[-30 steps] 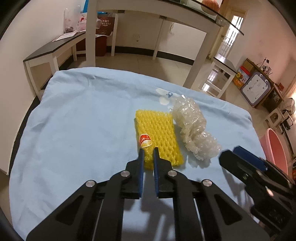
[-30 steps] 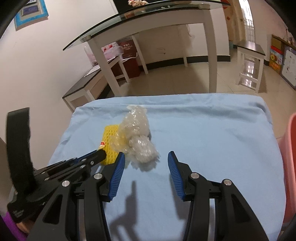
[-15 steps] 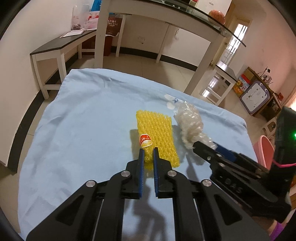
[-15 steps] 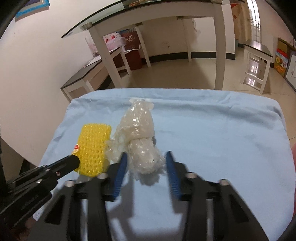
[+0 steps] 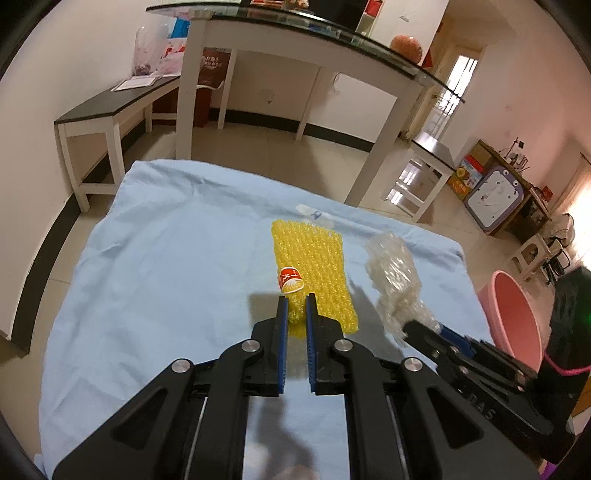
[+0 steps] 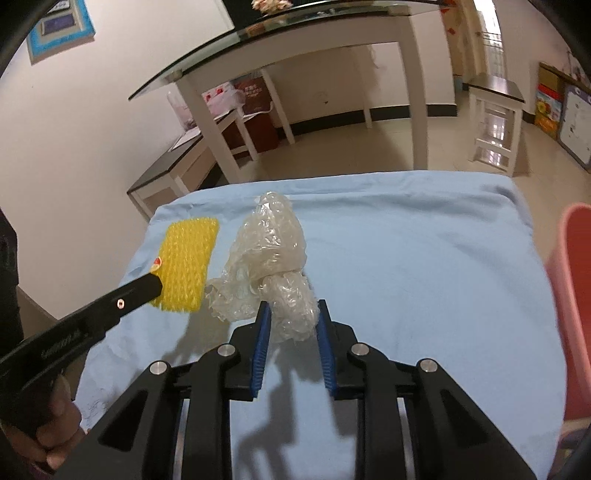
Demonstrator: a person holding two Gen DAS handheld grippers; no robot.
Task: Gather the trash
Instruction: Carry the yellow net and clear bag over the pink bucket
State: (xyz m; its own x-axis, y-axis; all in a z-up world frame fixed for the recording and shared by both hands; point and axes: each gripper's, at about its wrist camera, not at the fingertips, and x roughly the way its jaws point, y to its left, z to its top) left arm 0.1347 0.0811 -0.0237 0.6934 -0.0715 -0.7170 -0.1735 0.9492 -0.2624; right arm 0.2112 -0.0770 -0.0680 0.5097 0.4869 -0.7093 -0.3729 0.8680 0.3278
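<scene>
A yellow foam net [image 5: 310, 258] with a red sticker [image 5: 291, 278] lies on the blue cloth [image 5: 166, 258]. My left gripper [image 5: 296, 301] is shut on the net's near end, which is raised a little above its shadow. To its right sits a crumpled wad of clear bubble wrap [image 6: 269, 243]. The near lump of that wad is between the fingers of my right gripper [image 6: 293, 304]. Its jaws are closing and both blue pads touch the wrap. In the right wrist view the net [image 6: 186, 262] is at the left, with the left gripper [image 6: 155, 284] on its near corner.
A pink bin [image 5: 517, 314] stands off the cloth's right edge. A small white wrapper [image 5: 310, 212] lies beyond the net. Past the cloth are a glass-topped table [image 5: 295, 22], a dark bench [image 5: 107, 107] at the left and a stool [image 6: 495, 110].
The right gripper has slid onto the bubble wrap and its jaws have narrowed around the near lump. The left gripper has risen a little, still holding the net.
</scene>
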